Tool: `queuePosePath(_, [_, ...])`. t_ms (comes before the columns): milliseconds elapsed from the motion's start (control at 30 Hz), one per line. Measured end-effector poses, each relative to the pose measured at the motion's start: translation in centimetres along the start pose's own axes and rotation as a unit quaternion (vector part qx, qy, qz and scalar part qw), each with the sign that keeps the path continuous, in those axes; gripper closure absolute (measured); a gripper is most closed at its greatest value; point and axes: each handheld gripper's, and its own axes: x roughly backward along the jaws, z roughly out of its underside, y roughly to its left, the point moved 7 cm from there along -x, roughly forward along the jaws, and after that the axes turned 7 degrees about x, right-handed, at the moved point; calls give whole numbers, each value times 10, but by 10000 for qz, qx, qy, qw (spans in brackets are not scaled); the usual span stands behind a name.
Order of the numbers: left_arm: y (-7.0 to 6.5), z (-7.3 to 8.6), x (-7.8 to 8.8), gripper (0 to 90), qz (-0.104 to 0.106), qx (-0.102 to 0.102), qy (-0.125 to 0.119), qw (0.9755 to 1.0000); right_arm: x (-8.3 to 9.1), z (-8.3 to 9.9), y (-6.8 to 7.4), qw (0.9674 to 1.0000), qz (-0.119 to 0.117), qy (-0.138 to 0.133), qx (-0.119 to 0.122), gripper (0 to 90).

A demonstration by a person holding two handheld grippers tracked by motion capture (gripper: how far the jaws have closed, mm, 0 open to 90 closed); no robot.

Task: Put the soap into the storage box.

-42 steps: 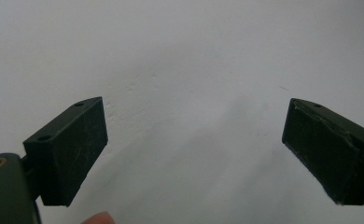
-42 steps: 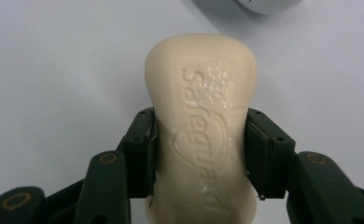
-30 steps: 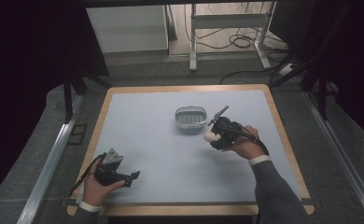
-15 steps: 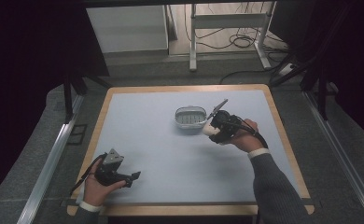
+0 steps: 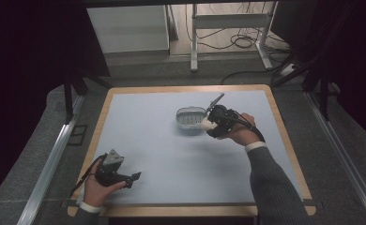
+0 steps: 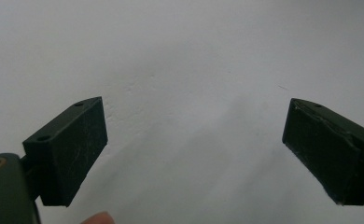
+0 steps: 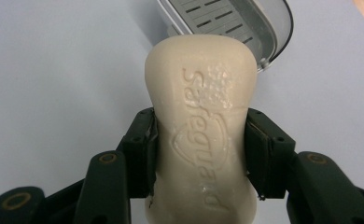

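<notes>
A cream bar of soap point(image 7: 201, 135) with embossed lettering sits between the pads of my right gripper point(image 7: 199, 154), which is shut on its waist. In the high view the right gripper point(image 5: 209, 124) holds the soap point(image 5: 205, 123) at the right edge of a grey slotted soap dish point(image 5: 189, 120) in the middle of the table. The dish point(image 7: 236, 23) lies just beyond the soap's far end. My left gripper point(image 5: 133, 177) rests near the table's front left corner, and its jaws point(image 6: 194, 149) stand wide open over bare tabletop.
The pale blue table top point(image 5: 153, 150) has a wooden rim point(image 5: 284, 126). A metal rail point(image 5: 49, 159) runs along the left side. Behind the table stand a white cabinet point(image 5: 125, 28) and a desk frame point(image 5: 228, 23) with cables on the floor.
My right gripper has carried the soap a little to the left and up, ending at the dish's right edge. The left gripper has stayed where it was.
</notes>
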Motion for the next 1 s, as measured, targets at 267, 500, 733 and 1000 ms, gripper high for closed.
queuePosePath(267, [0,0,0,69,4,12,-15,10000,-3,-8,-9,9999,20,-115,42,490])
queuePosePath(500, [0,0,0,69,11,12,-12,10000,-7,-14,-14,9999,-35,-114,51,490])
queuePosePath(733, [0,0,0,68,4,1,-3,10000,-14,-17,-15,9998,-130,-116,43,490])
queuePosePath(1000, [0,0,0,69,-1,22,-18,10000,-18,-25,-20,9998,-118,-76,106,490])
